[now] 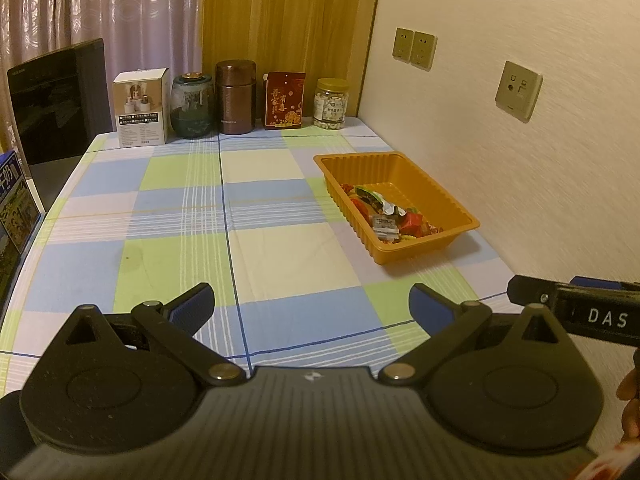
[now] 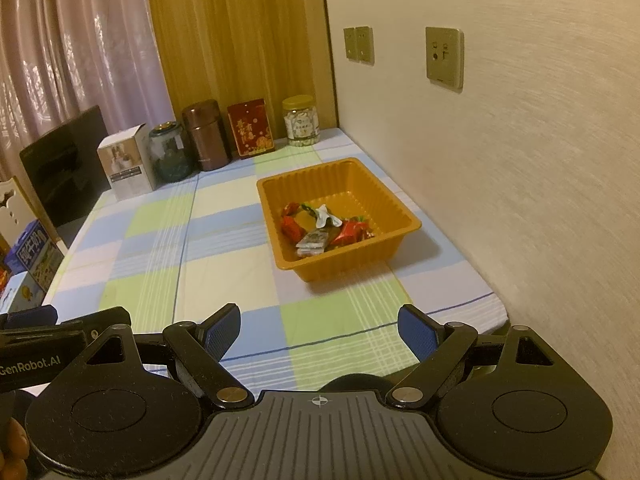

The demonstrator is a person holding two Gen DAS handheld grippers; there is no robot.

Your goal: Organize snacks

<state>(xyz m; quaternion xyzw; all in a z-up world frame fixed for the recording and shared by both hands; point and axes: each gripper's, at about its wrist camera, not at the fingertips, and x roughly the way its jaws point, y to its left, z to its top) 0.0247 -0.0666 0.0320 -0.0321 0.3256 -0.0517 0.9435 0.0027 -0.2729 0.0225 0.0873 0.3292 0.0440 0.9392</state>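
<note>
Both wrist views look down the table [image 1: 280, 264], sharing the tray [image 2: 400, 216].

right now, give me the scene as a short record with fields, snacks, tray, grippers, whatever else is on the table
surface: table with checked cloth
tray: orange tray, near the wall side
snacks: wrapped snacks piled in the tray's near half; none seen loose on the cloth
left gripper: open, empty, over the near edge
right gripper: open, empty, over the near edge
back row: white box, glass jar, brown canister, red packet, clear nut jar
</note>
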